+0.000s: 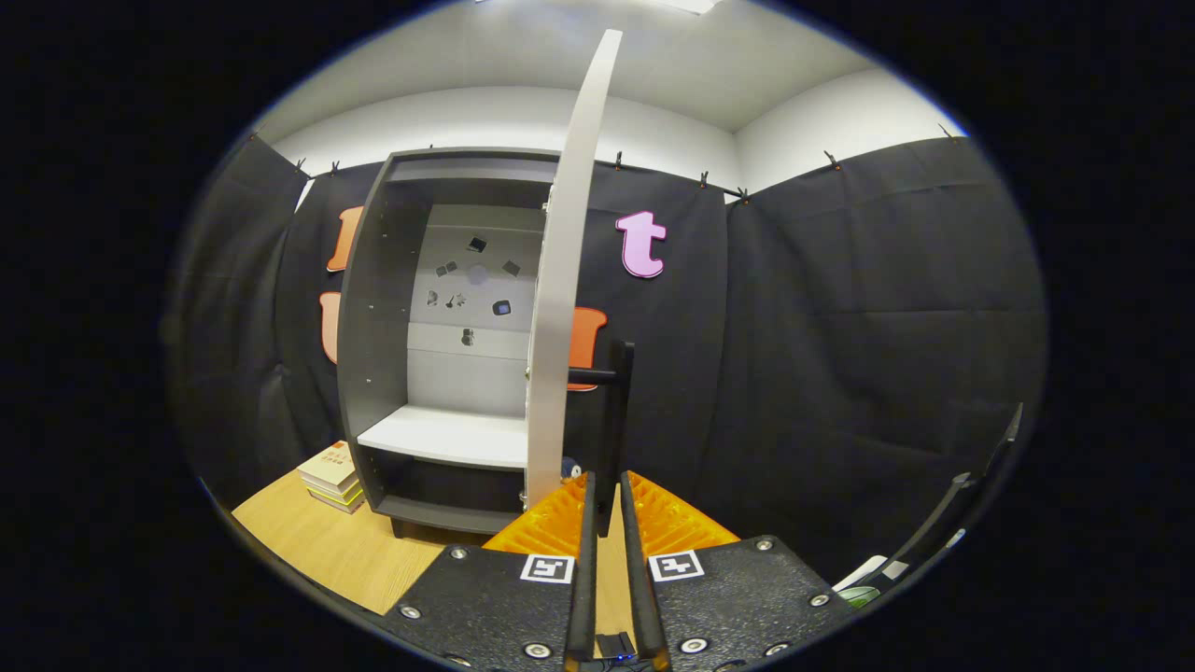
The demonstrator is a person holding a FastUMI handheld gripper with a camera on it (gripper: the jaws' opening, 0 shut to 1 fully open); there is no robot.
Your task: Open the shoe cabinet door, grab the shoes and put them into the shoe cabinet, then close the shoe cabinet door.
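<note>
The shoe cabinet (pixel 373 308) stands on the wooden table, dark grey outside with a pale back panel and a white shelf (pixel 448 437) inside. Its white door (pixel 565 280) is swung open and I see it edge-on, reaching toward me. A black vertical bar handle (pixel 618 401) sticks out from the door's right face. My gripper (pixel 609 495) is shut on the lower end of this handle, which runs down between the two fingertips. The shelf and the compartment under it hold nothing that I can see.
A small stack of books (pixel 331 476) lies on the wooden table (pixel 317 541) left of the cabinet. A small blue and white object (pixel 571 468) peeks out behind the door's lower edge. At the far right a dark curved stand (pixel 971 504) rises over something white and green (pixel 868 583).
</note>
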